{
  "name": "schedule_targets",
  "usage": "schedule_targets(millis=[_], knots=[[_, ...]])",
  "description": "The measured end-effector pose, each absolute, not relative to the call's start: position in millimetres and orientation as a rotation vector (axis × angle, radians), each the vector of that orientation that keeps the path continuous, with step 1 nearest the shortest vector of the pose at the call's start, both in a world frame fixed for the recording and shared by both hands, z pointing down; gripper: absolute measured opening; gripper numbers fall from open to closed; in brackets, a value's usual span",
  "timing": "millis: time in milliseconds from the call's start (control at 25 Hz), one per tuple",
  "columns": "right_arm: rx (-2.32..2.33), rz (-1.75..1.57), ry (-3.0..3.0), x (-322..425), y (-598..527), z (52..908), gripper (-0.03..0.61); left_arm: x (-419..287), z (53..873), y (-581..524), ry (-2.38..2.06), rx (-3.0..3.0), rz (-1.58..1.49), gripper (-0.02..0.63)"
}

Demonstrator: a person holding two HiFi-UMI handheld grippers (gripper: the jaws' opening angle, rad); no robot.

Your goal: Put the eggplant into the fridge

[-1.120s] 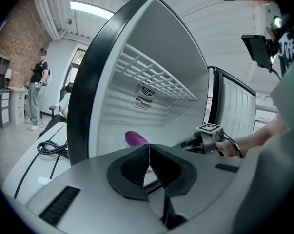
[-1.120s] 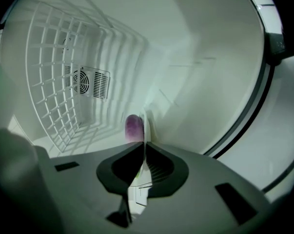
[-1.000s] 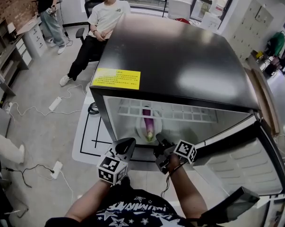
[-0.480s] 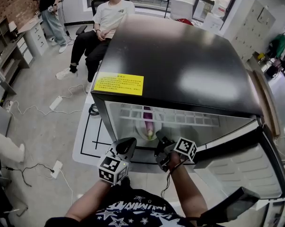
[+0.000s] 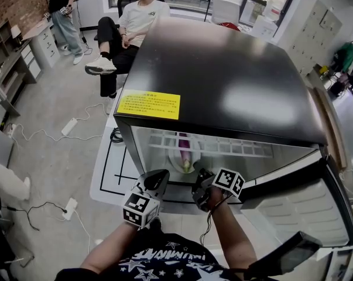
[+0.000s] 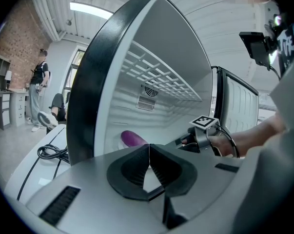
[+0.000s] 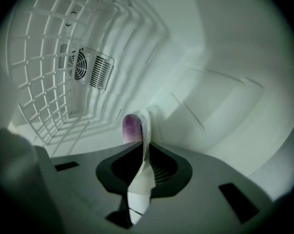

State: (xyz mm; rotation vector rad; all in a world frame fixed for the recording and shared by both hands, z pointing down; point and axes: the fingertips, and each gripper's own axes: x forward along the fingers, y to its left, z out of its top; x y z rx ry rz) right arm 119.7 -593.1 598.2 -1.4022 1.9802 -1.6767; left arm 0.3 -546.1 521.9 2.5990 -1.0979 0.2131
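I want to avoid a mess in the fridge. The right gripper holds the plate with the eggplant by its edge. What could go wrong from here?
1. The right gripper pinches only the thin rim of the plate, so the plate may tilt and the eggplant may roll off.
2. The left gripper is shut and empty, outside the fridge, so nothing supports the plate's other side.

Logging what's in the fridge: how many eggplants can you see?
1. The eggplant lies on a white plate inside the open fridge, below the wire shelf; the right gripper is shut on the plate's rim. More may be hidden.
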Motion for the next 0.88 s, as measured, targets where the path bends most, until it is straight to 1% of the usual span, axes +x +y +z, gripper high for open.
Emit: schedule_targets(millis=[360, 440, 880], knots=[[-1.489, -1.673, 2.052, 117.7, -590.3, 600.8, 0.025, -1.4, 518.9, -545.9, -1.097, 2.615, 0.21, 0.011], [-1.495, -1.668, 2.068, 115.8, -591.0, 599.9, 0.077, -1.9, 518.3, -545.9, -1.097, 2.616, 0.208, 0.011], [-1.626, -1.607, 2.11, 125.3, -585.8, 604.5, 0.078, -2.8, 518.3, -544.1, -1.1, 2.62, 0.197, 0.011]])
